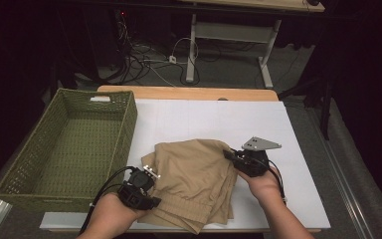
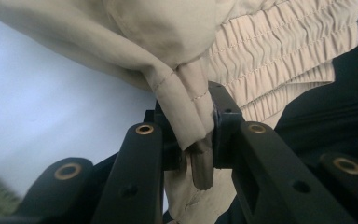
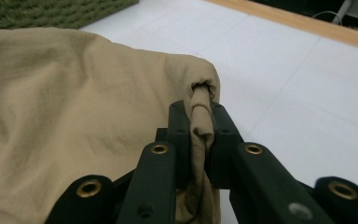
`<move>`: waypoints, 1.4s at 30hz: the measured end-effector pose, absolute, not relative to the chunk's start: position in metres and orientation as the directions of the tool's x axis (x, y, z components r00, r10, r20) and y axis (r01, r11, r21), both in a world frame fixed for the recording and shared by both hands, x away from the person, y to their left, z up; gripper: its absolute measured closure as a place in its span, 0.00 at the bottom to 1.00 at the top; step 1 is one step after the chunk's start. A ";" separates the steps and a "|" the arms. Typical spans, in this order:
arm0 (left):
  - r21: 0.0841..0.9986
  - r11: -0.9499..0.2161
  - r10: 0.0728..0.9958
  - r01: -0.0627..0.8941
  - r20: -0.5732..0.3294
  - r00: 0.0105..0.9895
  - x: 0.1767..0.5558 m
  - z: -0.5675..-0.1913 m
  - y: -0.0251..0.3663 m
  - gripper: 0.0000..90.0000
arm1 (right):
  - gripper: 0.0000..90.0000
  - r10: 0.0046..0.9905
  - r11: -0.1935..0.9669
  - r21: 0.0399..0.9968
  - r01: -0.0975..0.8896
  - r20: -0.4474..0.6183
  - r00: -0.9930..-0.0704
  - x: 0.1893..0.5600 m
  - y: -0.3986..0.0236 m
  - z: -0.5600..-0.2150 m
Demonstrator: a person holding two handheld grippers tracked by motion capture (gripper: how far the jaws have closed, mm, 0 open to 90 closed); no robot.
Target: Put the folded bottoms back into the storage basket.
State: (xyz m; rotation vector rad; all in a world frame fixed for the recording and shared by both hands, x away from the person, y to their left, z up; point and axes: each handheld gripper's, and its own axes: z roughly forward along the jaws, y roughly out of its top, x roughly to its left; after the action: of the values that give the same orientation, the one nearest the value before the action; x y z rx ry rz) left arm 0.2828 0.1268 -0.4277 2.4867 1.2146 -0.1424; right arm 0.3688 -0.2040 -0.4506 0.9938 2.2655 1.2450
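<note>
A tan garment (image 1: 194, 179) with an elastic gathered band (image 2: 279, 56) lies folded on the white table cover (image 1: 219, 119) near the front edge. My left gripper (image 1: 146, 175) is shut on a bunched hem of the cloth (image 2: 186, 116) at its left side. My right gripper (image 1: 231, 157) is shut on a rolled fold of the same cloth (image 3: 200, 116) at its right side. In both gripper views the fabric is pinched between the two black jaws. A hand holds each gripper from below.
A green woven basket (image 1: 45, 164) stands to the left, its corner (image 3: 51, 11) showing in the right gripper view. The wooden table edge (image 1: 189, 92) runs along the back; cables and a desk frame lie on the floor beyond.
</note>
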 end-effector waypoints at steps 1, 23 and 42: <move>0.274 -0.559 0.746 0.783 -0.246 0.618 0.283 -0.426 0.129 0.84 | 0.93 0.728 0.365 0.840 0.402 0.012 -0.685 0.369 -0.201 -0.448; 0.190 -0.567 0.766 0.801 -0.236 0.598 0.295 -0.395 0.169 0.84 | 0.93 0.692 0.375 0.844 0.382 0.019 -0.722 0.373 -0.158 -0.432; 0.148 -0.592 0.763 0.792 -0.212 0.610 0.310 -0.368 0.166 0.84 | 0.93 0.694 0.360 0.851 0.381 0.028 -0.719 0.377 -0.158 -0.419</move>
State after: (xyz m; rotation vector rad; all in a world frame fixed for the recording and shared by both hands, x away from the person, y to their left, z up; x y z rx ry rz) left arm 0.3101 0.1663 -0.3677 2.6096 1.2806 -0.1854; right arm 0.3769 -0.1577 -0.4190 0.9459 2.2906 1.2974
